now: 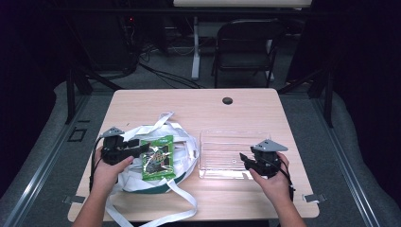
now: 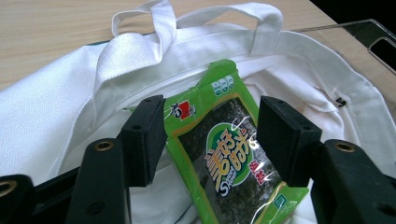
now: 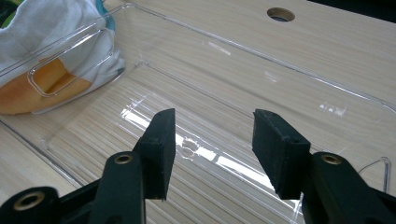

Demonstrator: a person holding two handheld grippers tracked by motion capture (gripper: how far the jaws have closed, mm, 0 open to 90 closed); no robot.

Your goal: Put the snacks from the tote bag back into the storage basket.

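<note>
The left gripper (image 2: 210, 135) straddles the seaweed snack packet (image 2: 229, 154) on the tote bag (image 2: 60, 107), seemingly ungrasped; the right gripper (image 3: 212, 149) hovers released over the empty clear tray (image 3: 261, 60).

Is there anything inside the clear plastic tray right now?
No, the clear tray is empty; through its bottom you see just the wooden table, with the right gripper open above it.

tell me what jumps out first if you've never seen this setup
The bright green foil seaweed snack packet stands out, lying on the white canvas tote bag at the table's left, between the left gripper's jaws. To the right, the clear plastic rectangular tray sits empty under the right gripper.
</note>
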